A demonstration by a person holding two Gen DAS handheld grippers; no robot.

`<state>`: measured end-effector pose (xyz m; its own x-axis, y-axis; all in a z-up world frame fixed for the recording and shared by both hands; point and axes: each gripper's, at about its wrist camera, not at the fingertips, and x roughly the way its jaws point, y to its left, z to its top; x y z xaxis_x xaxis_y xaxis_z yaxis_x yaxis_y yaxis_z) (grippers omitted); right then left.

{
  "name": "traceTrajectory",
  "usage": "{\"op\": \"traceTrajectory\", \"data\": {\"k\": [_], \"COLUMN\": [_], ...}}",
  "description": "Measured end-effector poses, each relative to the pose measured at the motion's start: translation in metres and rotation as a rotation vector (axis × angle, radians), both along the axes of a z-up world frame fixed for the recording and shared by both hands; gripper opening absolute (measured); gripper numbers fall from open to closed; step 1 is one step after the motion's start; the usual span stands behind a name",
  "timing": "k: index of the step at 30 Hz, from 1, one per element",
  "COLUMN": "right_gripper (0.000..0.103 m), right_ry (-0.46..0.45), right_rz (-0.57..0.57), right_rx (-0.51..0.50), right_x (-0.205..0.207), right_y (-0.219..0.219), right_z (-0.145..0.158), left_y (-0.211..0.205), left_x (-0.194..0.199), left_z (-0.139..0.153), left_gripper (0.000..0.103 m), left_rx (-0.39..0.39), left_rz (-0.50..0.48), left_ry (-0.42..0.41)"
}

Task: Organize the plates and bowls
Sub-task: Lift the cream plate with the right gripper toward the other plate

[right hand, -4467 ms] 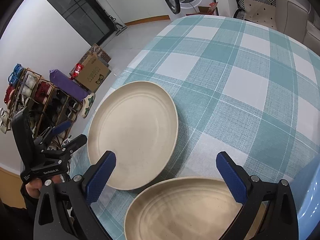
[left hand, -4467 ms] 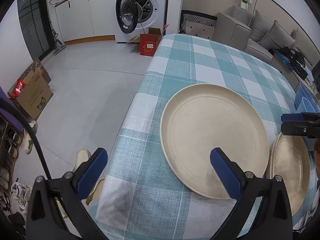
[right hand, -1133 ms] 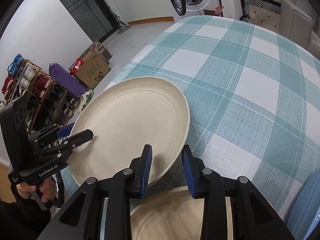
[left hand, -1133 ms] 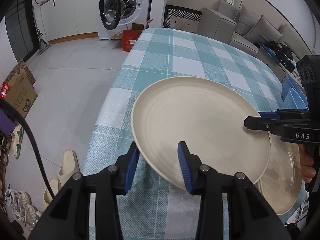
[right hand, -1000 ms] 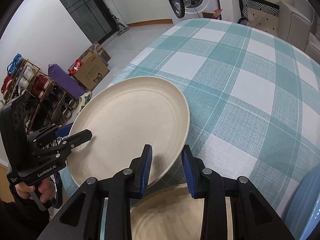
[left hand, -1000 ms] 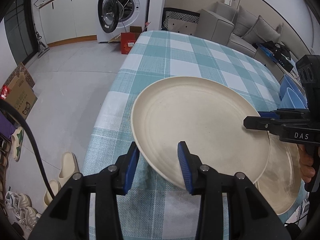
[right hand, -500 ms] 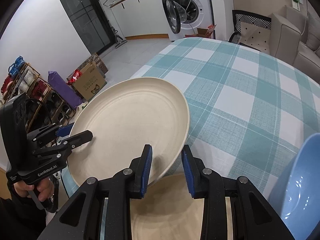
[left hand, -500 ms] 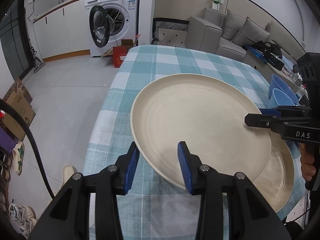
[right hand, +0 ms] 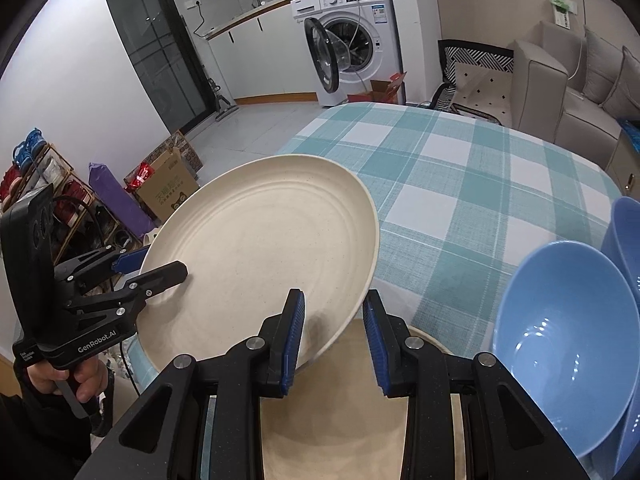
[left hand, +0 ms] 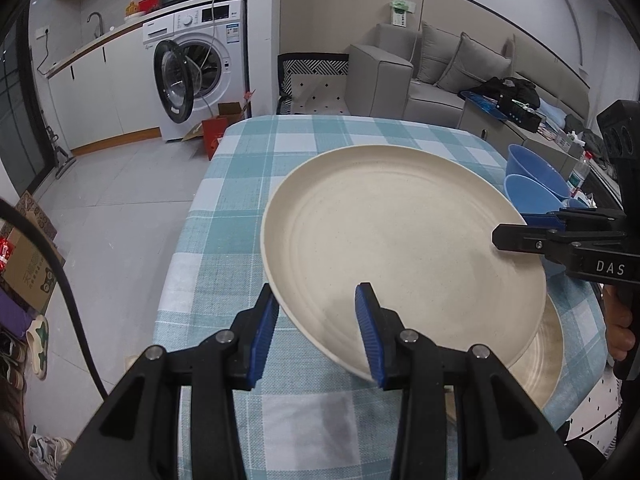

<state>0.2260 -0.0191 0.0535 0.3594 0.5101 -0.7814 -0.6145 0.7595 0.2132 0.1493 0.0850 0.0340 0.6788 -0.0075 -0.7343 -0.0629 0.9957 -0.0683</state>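
A large round cream plate is held tilted in the air above the teal-and-white checked tablecloth. The left gripper clamps its near rim and the right gripper clamps the opposite rim. A second cream plate lies flat on the cloth directly beneath. Glossy blue bowls stand just beside it on the right.

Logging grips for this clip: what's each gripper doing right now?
Left gripper: closed on the cream plate rim.
Right gripper: closed on the same plate's opposite rim.
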Motion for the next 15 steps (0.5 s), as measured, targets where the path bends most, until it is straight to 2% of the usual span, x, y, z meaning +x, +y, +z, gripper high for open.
{"op": "traceTrajectory", "data": {"k": [15], "right_gripper": [0.032], "right_ry": [-0.028], "right_rz": [-0.073], "right_rx": [-0.011], "right_x": [-0.023], "right_y": [-0.039], "right_z": [0.011], "left_y": [-0.032], "left_x": [-0.001], "left_z": [0.013], "left_gripper": [0.038], "left_rx": [0.014], "left_rz": [-0.072], "left_ry": [-0.015]}}
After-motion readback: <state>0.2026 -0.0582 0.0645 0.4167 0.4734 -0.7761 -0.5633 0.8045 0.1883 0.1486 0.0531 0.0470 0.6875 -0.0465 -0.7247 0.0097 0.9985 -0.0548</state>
